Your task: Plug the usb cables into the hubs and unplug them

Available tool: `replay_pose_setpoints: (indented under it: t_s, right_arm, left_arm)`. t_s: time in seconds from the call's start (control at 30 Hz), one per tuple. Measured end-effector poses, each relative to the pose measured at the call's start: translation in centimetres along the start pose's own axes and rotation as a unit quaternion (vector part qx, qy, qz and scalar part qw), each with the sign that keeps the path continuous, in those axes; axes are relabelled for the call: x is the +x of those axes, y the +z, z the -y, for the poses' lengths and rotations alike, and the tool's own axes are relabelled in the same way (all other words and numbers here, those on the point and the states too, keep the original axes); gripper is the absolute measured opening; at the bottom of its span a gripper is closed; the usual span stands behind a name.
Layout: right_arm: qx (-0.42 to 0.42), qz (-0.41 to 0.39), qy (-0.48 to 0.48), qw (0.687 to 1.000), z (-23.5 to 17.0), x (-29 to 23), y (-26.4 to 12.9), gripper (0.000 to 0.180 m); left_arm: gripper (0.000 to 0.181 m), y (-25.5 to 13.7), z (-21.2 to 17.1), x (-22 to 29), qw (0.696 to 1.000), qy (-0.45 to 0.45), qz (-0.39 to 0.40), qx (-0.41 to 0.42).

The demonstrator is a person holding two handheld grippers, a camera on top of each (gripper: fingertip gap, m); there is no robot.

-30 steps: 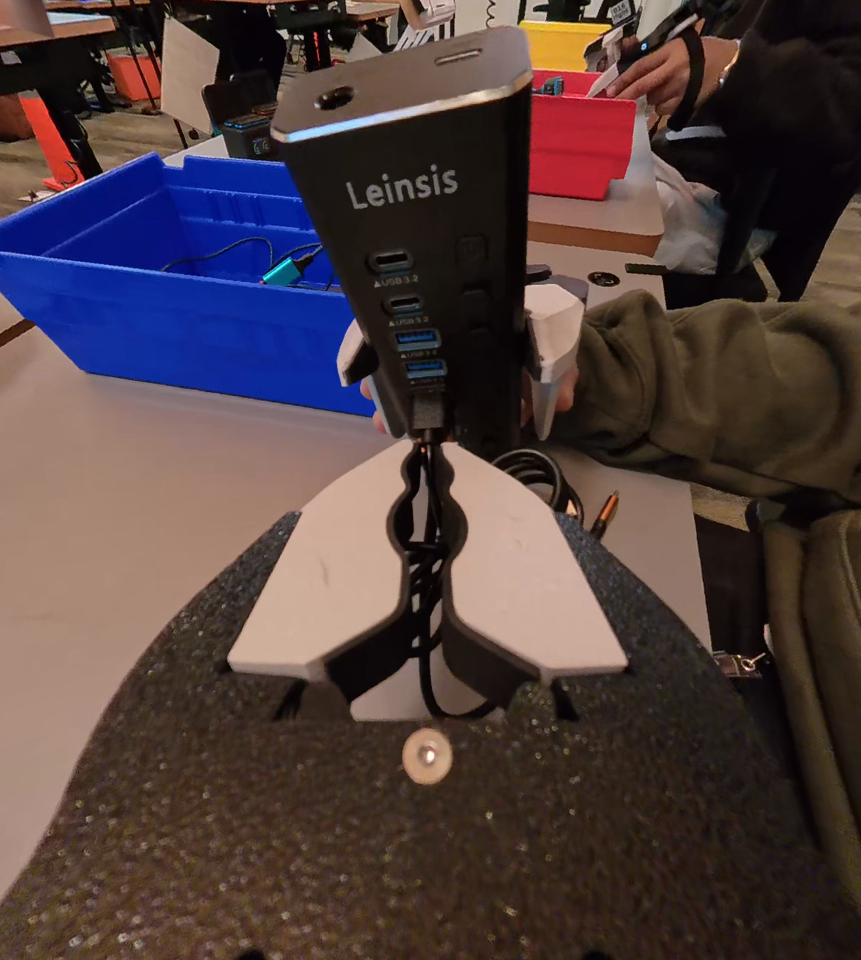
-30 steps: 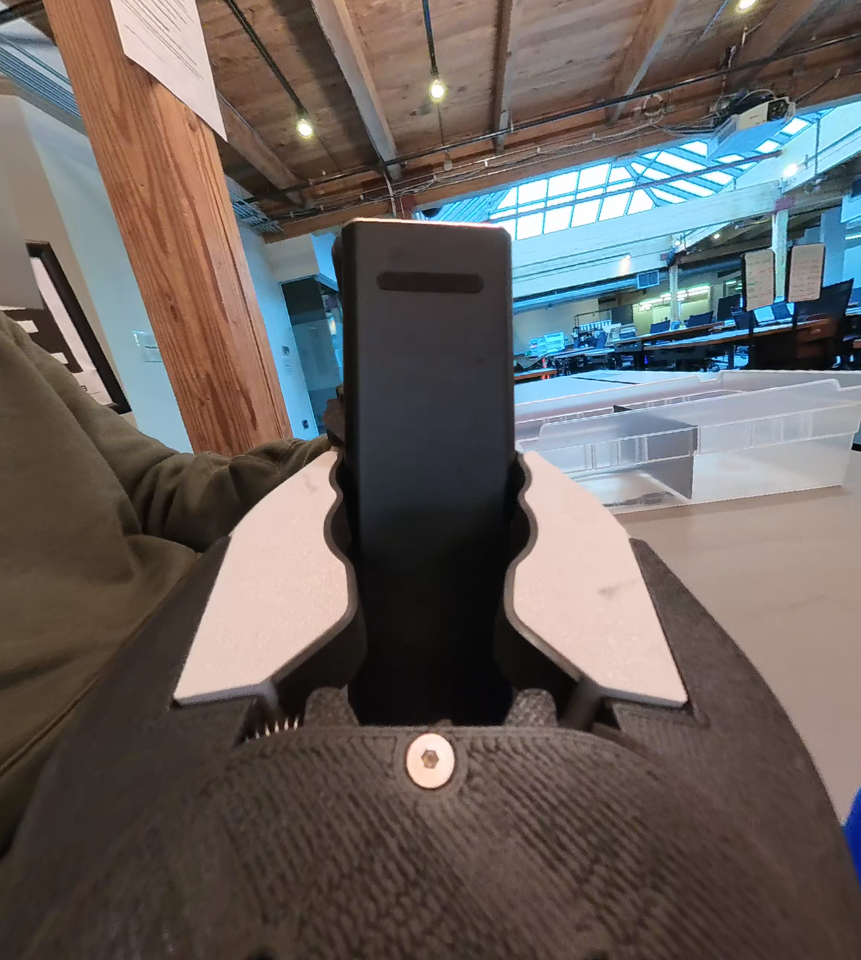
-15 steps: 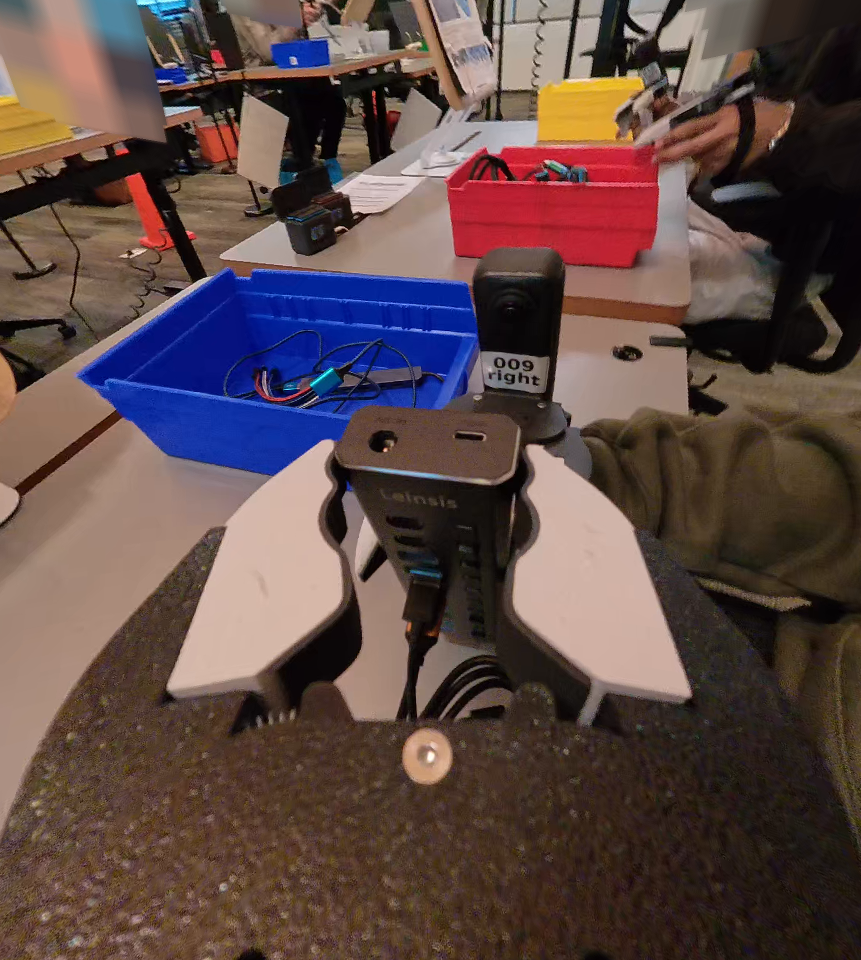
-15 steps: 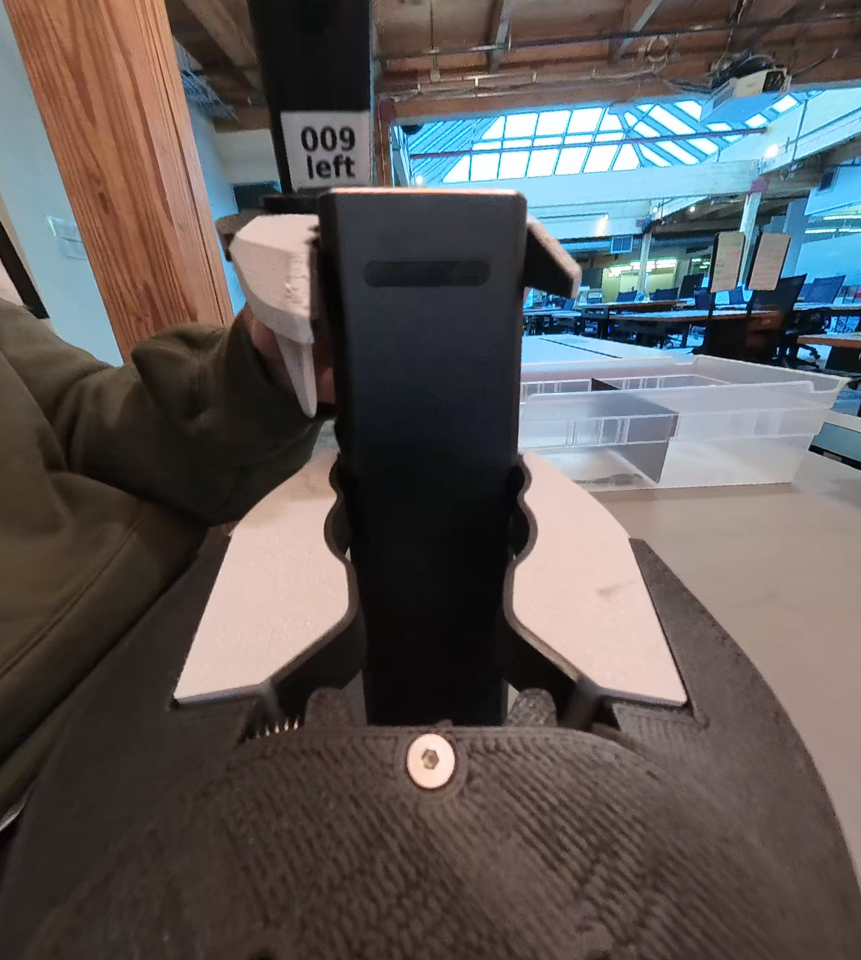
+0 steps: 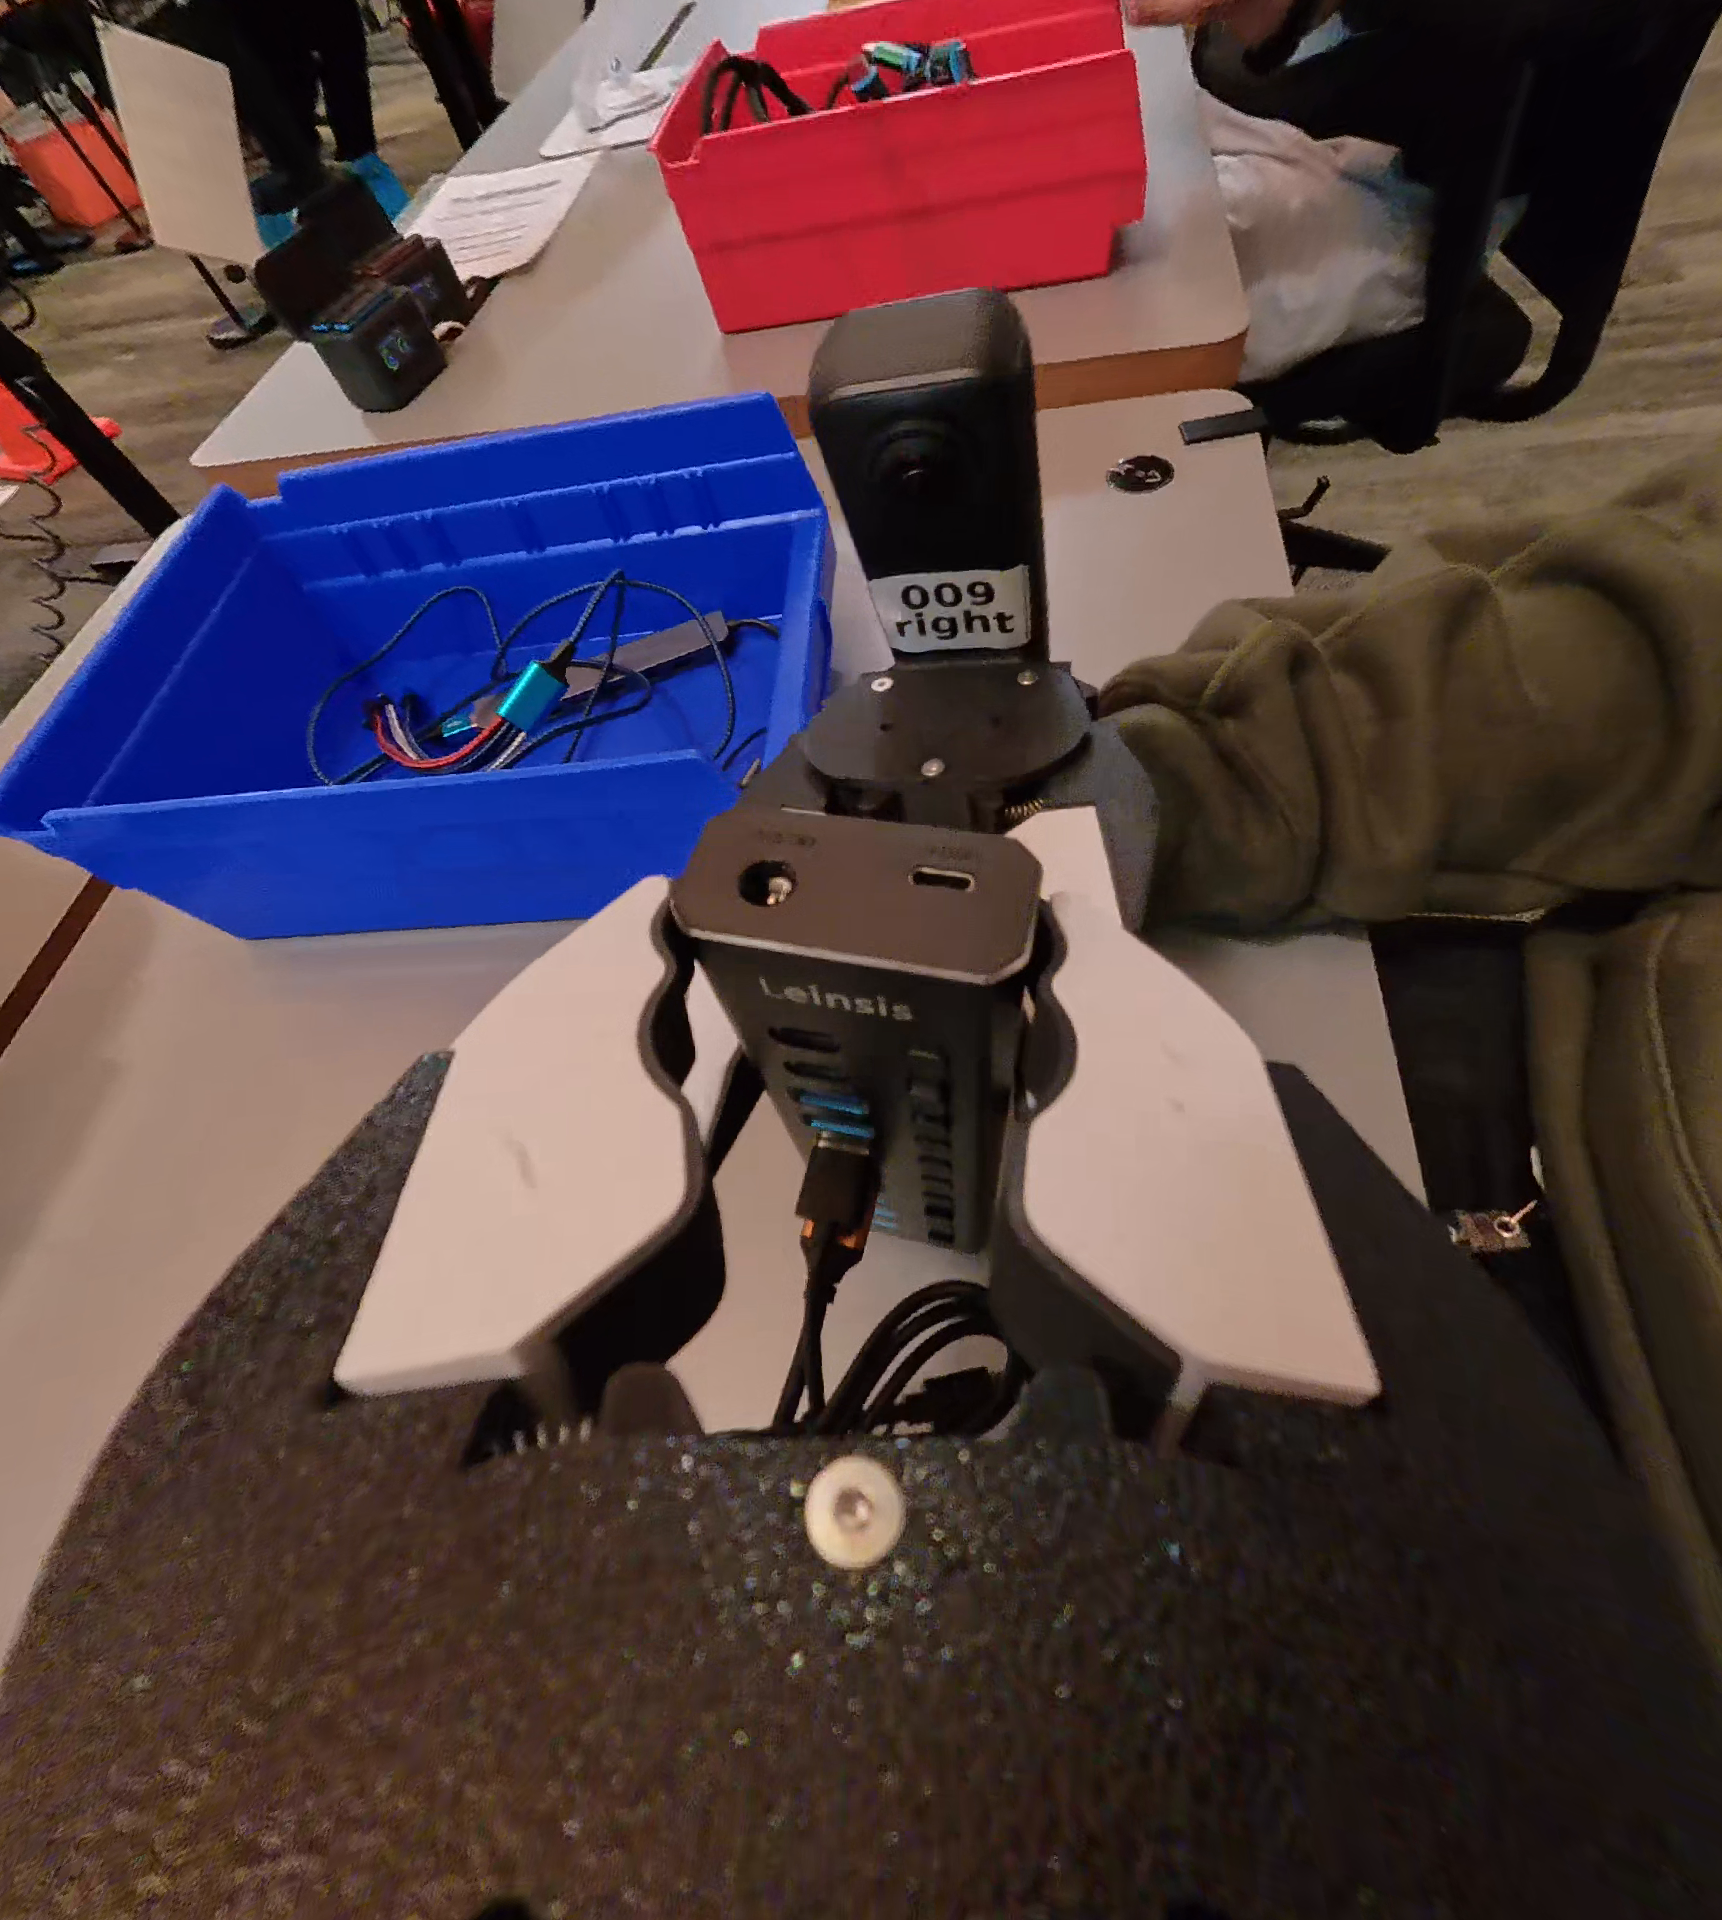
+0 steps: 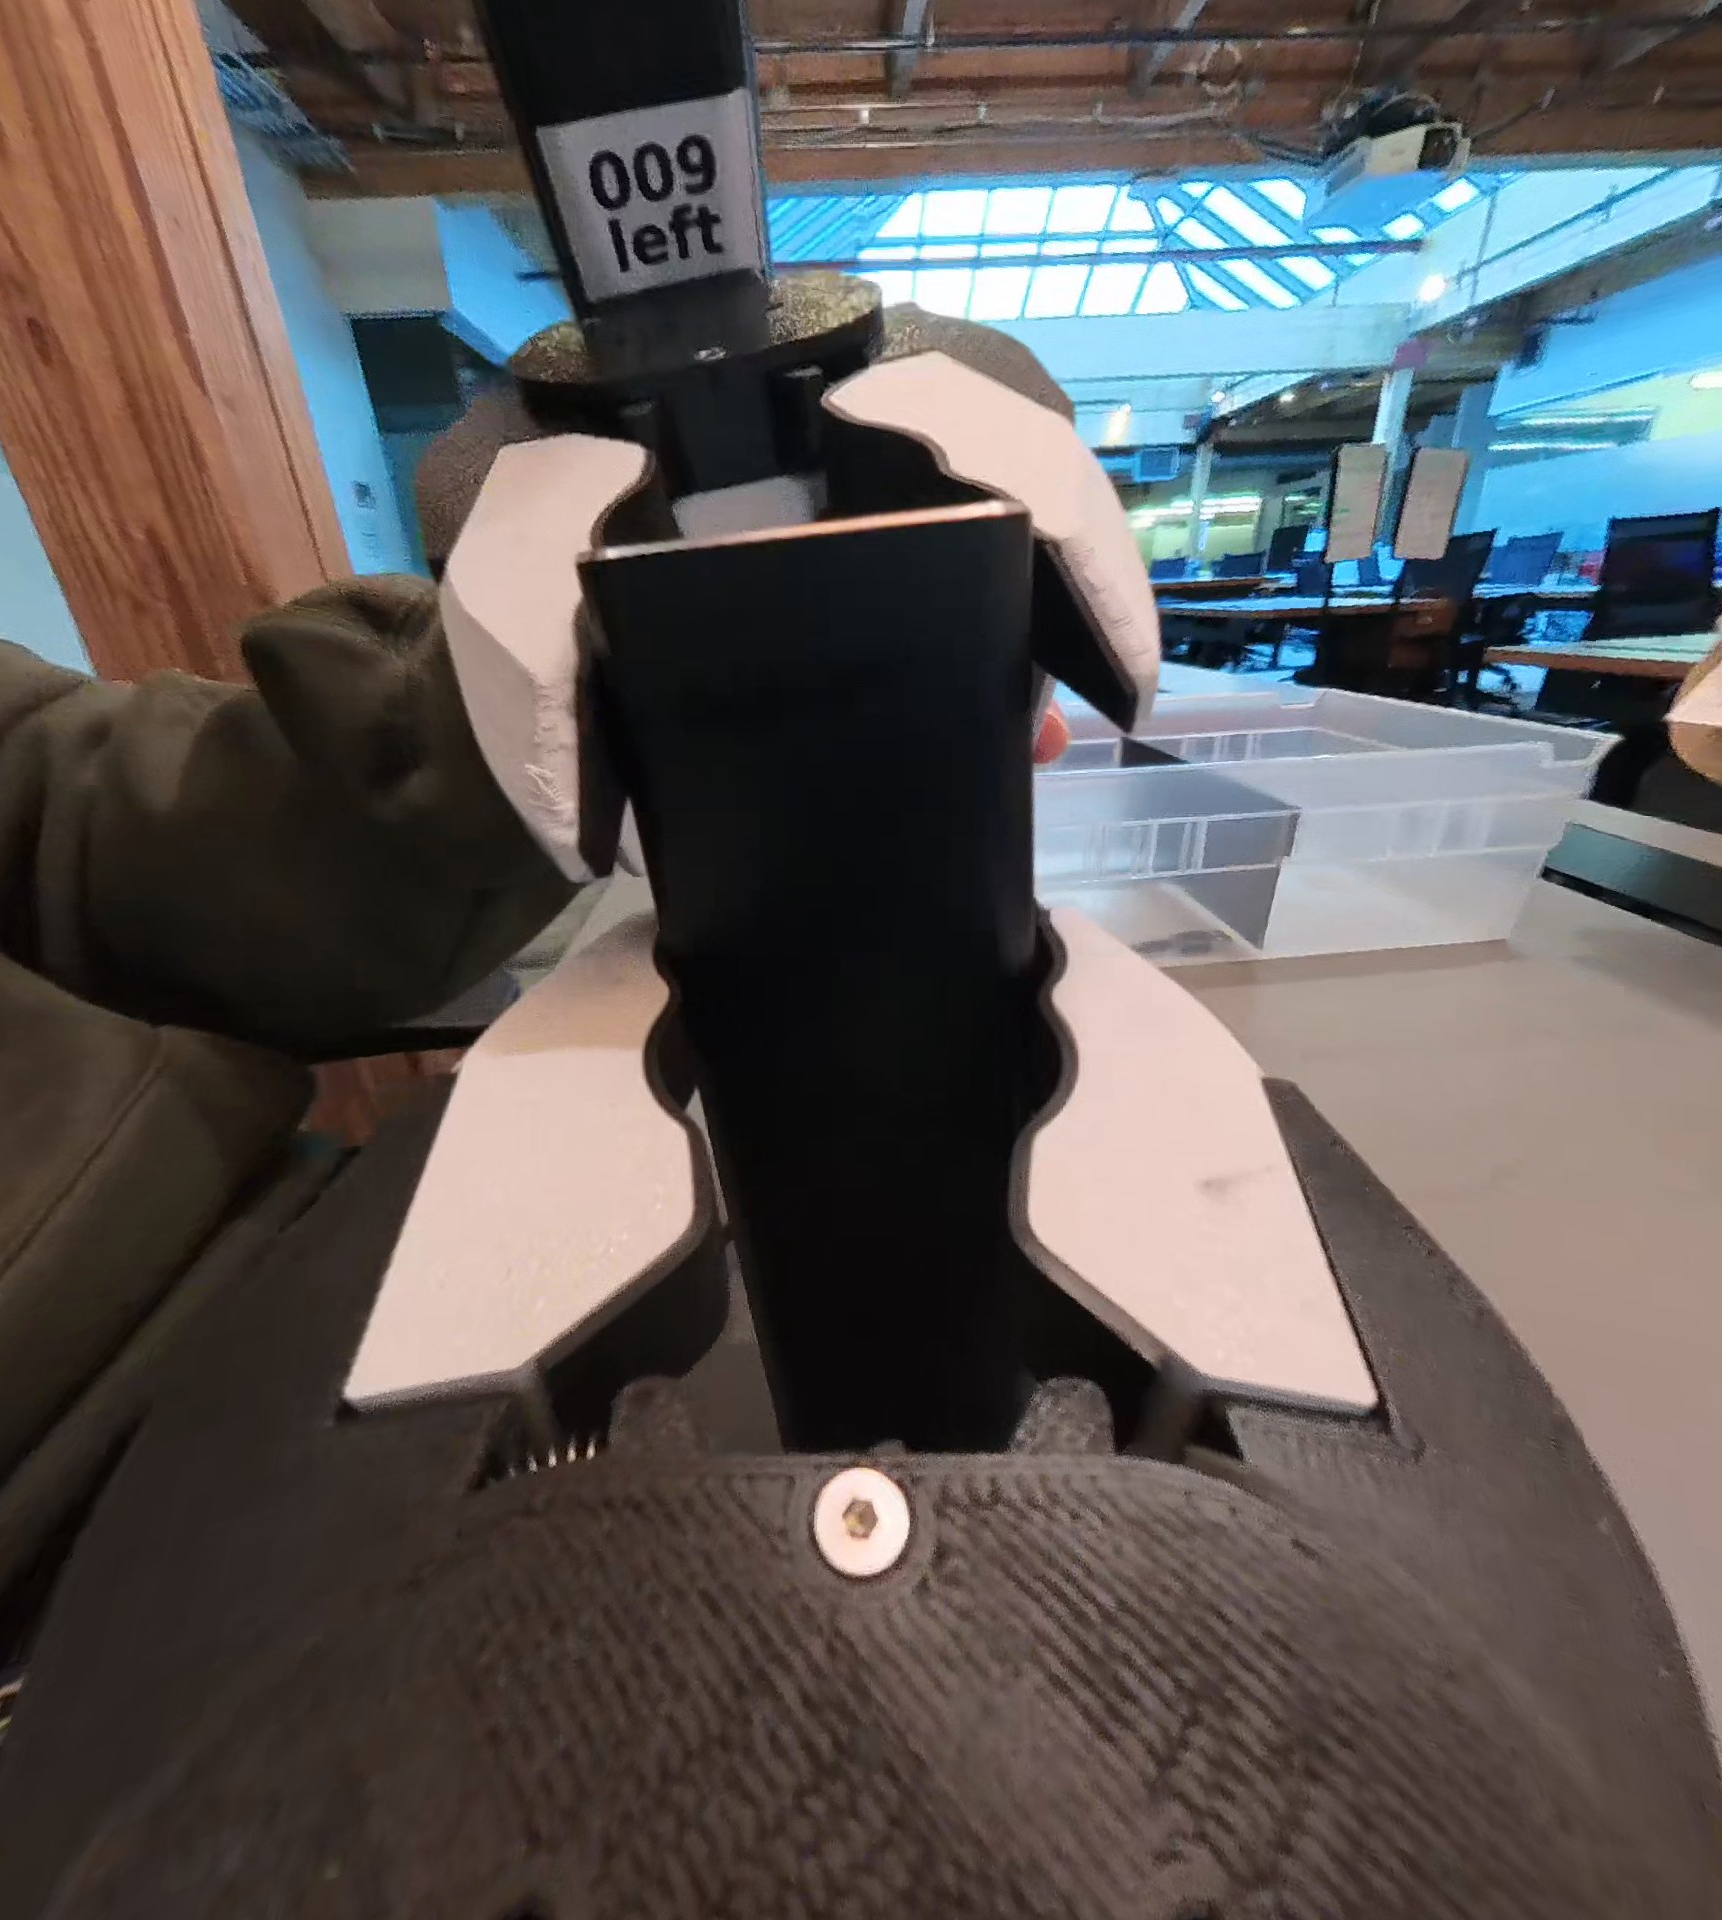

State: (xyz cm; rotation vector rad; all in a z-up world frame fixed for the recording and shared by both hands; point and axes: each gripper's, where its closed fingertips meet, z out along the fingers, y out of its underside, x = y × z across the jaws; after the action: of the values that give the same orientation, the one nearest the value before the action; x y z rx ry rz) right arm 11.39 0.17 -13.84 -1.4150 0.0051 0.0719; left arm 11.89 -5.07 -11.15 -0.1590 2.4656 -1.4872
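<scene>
A black USB hub (image 5: 857, 997) stands upright between both grippers. A black cable plug (image 5: 836, 1184) with an orange collar sits in one of its lower ports, and the cable coils (image 5: 919, 1351) on the table below. My left gripper (image 5: 857, 914) is closed around the hub's upper end, a finger against each side. My right gripper (image 6: 857, 935) is shut on the lower part of the hub (image 6: 815, 831) from the opposite side. The left gripper (image 6: 836, 769) shows there over the hub's top. In the left wrist view only the right gripper's camera (image 5: 924, 468) rises behind the hub.
A blue bin (image 5: 369, 862) with several loose cables (image 5: 524, 696) stands at the left on the grey table. A red bin (image 5: 898, 208) is on the table behind. A clear bin (image 6: 1356, 831) stands beyond the hub. Green sleeves (image 5: 1459, 707) lie alongside.
My left gripper let go of the cable below the hub, opened, rose and closed around the hub's upper end. The right gripper kept its hold on the hub.
</scene>
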Motion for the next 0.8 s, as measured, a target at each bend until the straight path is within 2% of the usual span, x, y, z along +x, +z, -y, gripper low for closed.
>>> replay_pose_setpoints:
  t_s: [0.27, 0.4, 0.8]
  right_arm:
    - [-0.004, -0.034, -0.013, 0.999, -0.1, 0.9, 0.3, 0.062]
    - [-0.005, -0.086, -0.042, 0.995, -0.1, 1.6, 0.1, 0.062]
    - [-0.021, -0.071, -0.052, 0.996, -0.5, 1.0, 0.5, 0.062]
  left_arm:
    - [0.061, -0.3, -0.5, -0.8, 0.999, 0.007, 0.003, -0.035]
    - [0.061, -0.2, -0.6, -1.2, 0.999, -0.003, 0.017, -0.04]
    - [0.061, 0.4, -0.2, -0.6, 0.999, 0.024, -0.013, -0.04]
